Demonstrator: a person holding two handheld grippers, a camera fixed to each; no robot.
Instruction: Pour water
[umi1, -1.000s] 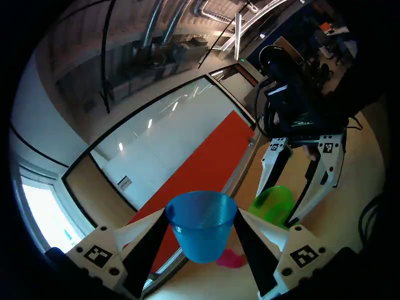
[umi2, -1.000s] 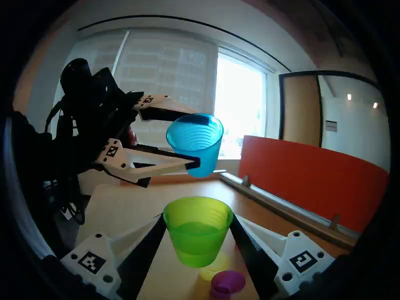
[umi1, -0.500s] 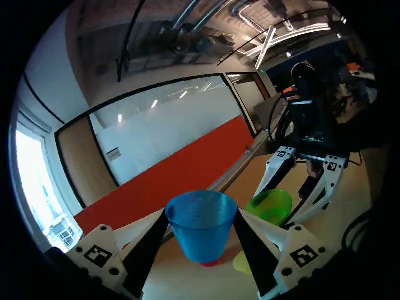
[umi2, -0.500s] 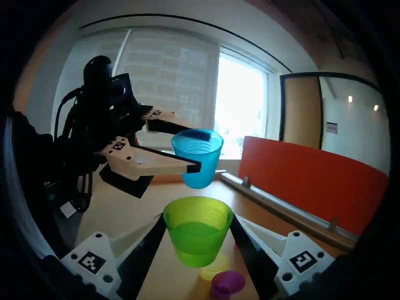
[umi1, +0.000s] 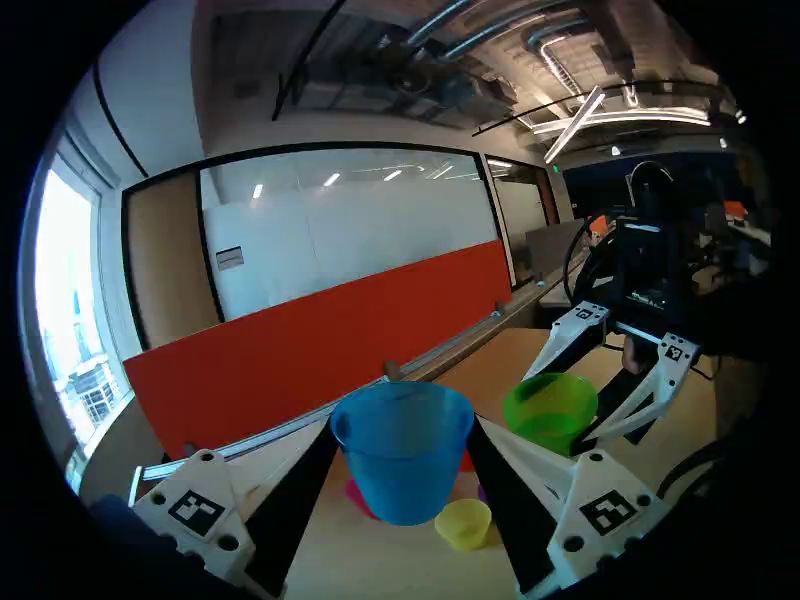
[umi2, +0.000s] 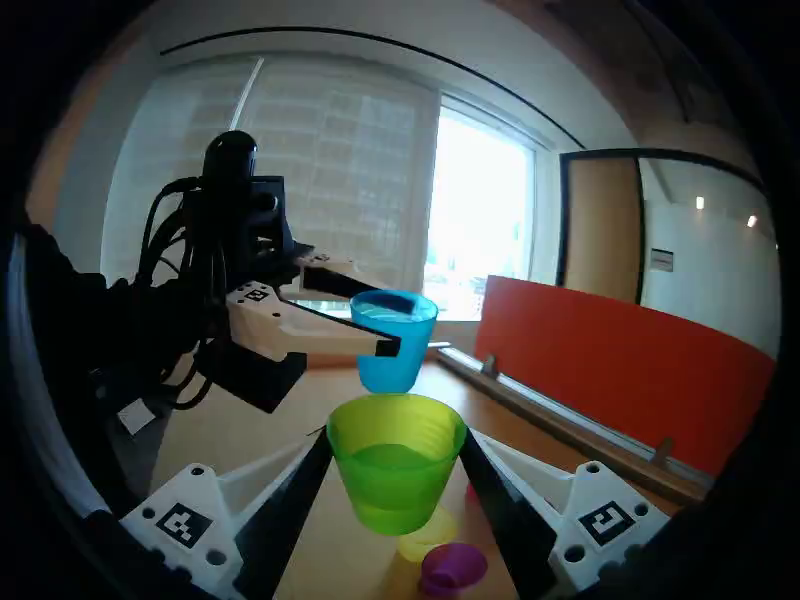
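My left gripper (umi1: 400, 455) is shut on a blue plastic cup (umi1: 402, 447), held upright above the wooden table (umi1: 380, 560). My right gripper (umi2: 397, 470) is shut on a green cup (umi2: 396, 460) with water in its lower half. In the right gripper view the left gripper (umi2: 385, 330) holds the blue cup (umi2: 393, 338) level, just beyond and above the green cup. In the left gripper view the right gripper (umi1: 590, 395) holds the green cup (umi1: 549, 408) to the right of the blue one, a little apart.
Small cups sit on the table below: a yellow cup (umi1: 463, 523) and a pink one (umi1: 356, 495), a yellow cup (umi2: 428, 538) and a purple cup (umi2: 453, 567). A red partition panel (umi1: 320, 345) runs along the table's far edge. A person's dark sleeve (umi2: 110, 330) holds the left gripper.
The left gripper has tipped the blue cup back from a tilt to upright and lowered it closer to the green cup. The green cup has stayed still.
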